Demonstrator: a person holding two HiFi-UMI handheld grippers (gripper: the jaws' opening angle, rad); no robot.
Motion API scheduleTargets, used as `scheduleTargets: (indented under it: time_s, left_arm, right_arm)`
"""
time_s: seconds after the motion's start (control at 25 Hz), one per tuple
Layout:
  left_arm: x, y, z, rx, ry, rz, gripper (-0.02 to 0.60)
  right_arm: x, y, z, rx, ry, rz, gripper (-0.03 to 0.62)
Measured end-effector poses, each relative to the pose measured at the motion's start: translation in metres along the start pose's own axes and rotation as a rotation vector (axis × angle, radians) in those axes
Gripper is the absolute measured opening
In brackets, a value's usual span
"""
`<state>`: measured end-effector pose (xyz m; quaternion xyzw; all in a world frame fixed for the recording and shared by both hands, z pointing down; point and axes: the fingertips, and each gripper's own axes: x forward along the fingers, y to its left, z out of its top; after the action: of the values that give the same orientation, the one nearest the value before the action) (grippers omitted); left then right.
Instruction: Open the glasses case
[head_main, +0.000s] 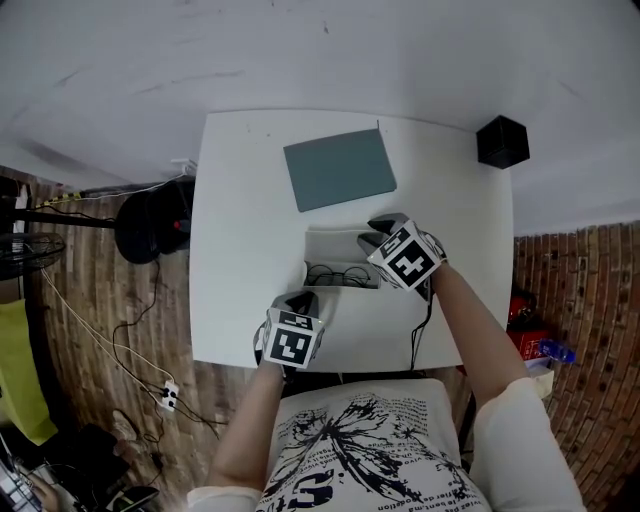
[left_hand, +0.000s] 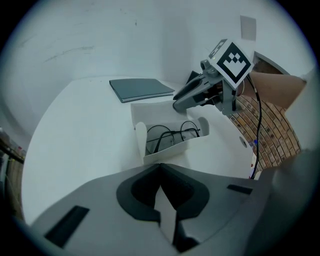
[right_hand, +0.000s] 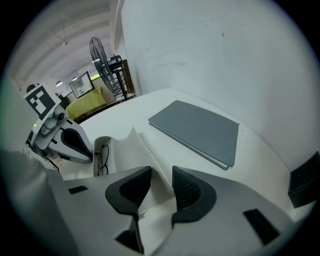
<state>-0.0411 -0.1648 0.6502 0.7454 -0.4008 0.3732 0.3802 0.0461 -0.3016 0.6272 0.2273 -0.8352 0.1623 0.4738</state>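
step: opening looks done | glasses case (left_hand: 167, 151) mid table (head_main: 240, 220), lid (right_hand: 150, 160) up | my right gripper (right_hand: 159, 186) parted around lid | left gripper (left_hand: 160, 169) clenched, empty, just beside | next: I ease right clear

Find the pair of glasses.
In the head view, the glasses lie inside the open white case near the centre of the table, between the grey notebook and the person, beside the right gripper.
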Motion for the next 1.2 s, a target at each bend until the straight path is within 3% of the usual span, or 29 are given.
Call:
scheduleTargets:
  time_s: [0.36,0.68,0.8,1.08,1.2]
  left_arm:
    - [-0.002,0.007,0.007,-0.002,-0.025,-0.01,0.014]
    - [-0.012,0.003,0.013,0.036,-0.05,-0.029,0.014]
    - [-0.023,0.004,0.017,0.054,-0.071,-0.035,0.014]
    - [-0.066,-0.003,0.044,0.132,-0.215,-0.056,0.014]
    - [-0.09,-0.008,0.06,0.172,-0.298,-0.059,0.014]
  right_arm:
    - [-0.004,0.001,0.0,0.016,0.0,-0.033,0.147]
    - [-0.042,0.012,0.019,0.052,-0.098,-0.087,0.17]
    - [-0.063,0.017,0.023,0.077,-0.132,-0.146,0.131]
    - [-0.125,0.036,0.035,0.177,-0.356,-0.296,0.018]
    - [-0.15,0.048,0.035,0.163,-0.447,-0.37,0.015]
